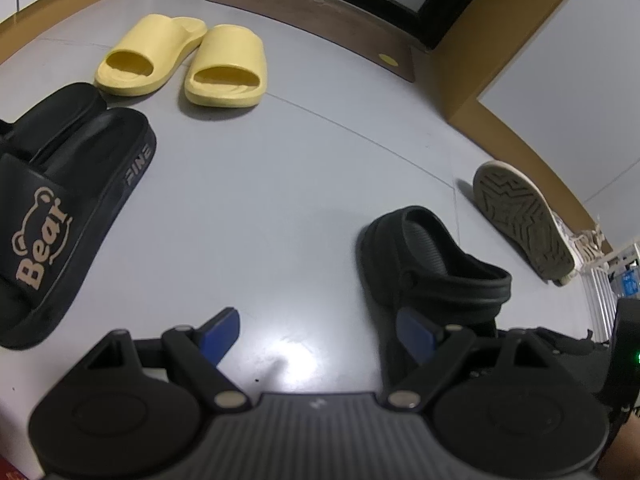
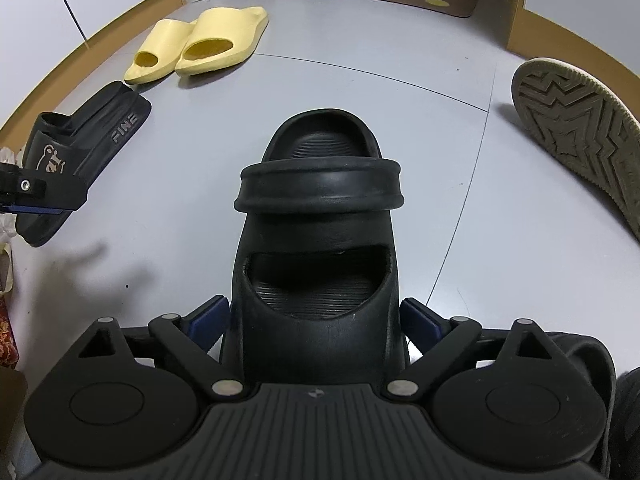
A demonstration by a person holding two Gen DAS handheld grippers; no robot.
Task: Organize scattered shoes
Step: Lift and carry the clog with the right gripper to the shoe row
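The right hand-held gripper (image 2: 316, 320) is straddling a black clog (image 2: 320, 240) on the grey floor (image 2: 460, 220), jaws spread wide with the blue pads just beside its sides; whether they are pressing is unclear. The left hand-held gripper (image 1: 320, 332) is hanging wide open over bare floor, holding nothing. Farther out, black slides (image 1: 64, 208) and yellow slides (image 1: 180, 60) are sitting paired, and a sneaker (image 2: 584, 132) is lying sole-up. A brown mat (image 1: 320, 16) and tan baseboard (image 1: 520, 148) are bordering the room.

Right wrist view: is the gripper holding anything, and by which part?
Toe end of black clog sits between right gripper fingers; grip cannot be told. Left gripper holds nothing.
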